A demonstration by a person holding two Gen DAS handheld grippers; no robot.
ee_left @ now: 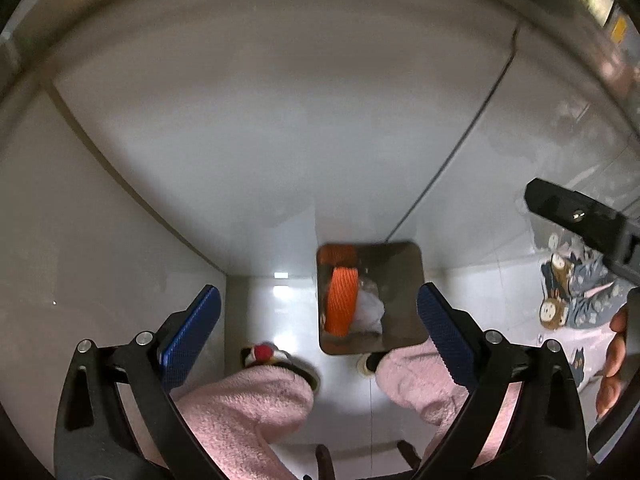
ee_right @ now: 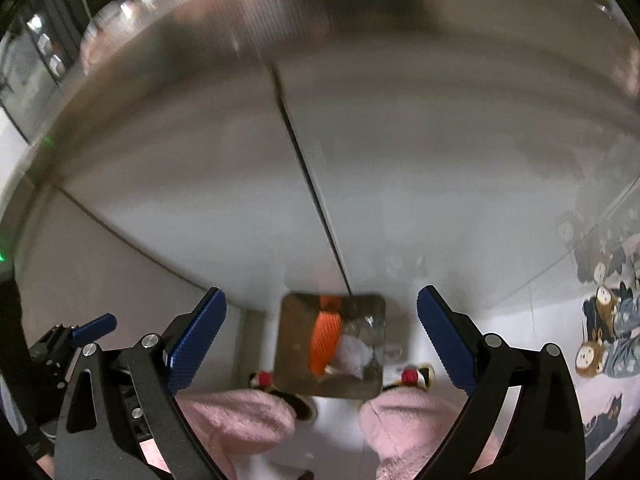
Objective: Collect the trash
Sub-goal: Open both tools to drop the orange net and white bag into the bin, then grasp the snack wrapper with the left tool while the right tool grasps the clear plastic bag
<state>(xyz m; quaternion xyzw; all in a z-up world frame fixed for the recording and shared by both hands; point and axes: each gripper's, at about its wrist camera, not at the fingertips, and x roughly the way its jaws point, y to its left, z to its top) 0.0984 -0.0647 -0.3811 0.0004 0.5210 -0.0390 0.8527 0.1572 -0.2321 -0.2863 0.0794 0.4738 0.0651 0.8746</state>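
The left gripper [ee_left: 318,328] points steeply down with its blue-padded jaws spread wide and nothing between them. The right gripper [ee_right: 322,332] points down likewise, jaws wide apart and empty. At the right edge of the left wrist view, a hand [ee_left: 614,364] grips the right gripper's black body.

No text, labels or numbers legible
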